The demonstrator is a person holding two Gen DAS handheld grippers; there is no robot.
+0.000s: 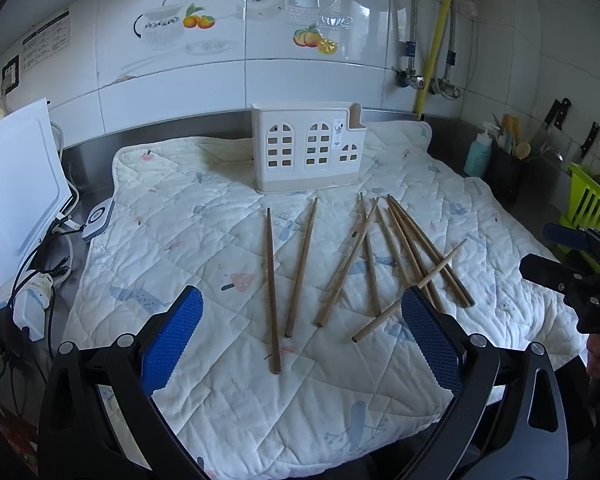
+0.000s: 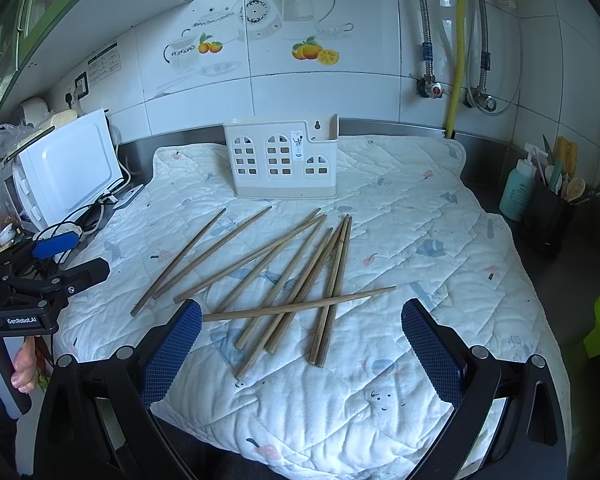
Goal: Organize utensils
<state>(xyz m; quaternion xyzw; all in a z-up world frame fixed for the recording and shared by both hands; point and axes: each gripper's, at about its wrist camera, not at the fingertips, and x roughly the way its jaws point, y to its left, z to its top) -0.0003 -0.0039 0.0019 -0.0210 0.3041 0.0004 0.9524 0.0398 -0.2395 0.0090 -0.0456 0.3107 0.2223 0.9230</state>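
Observation:
Several brown wooden chopsticks (image 1: 374,256) (image 2: 296,280) lie loose on a white quilted mat (image 1: 204,240) (image 2: 420,240). Two lie apart at the left (image 1: 272,288); the others overlap in a pile. A cream utensil holder (image 1: 308,148) (image 2: 286,160) with window cut-outs stands upright at the mat's far side, against the wall. My left gripper (image 1: 302,316) is open and empty above the mat's near part, short of the chopsticks. My right gripper (image 2: 300,332) is open and empty over the near ends of the pile.
A white appliance (image 1: 16,184) (image 2: 68,168) with cables stands at the left. At the right stand a teal bottle (image 1: 478,154) (image 2: 518,192), a black utensil pot (image 2: 552,216), knives (image 1: 556,116) and a green rack (image 1: 592,204). Pipes run down the tiled wall.

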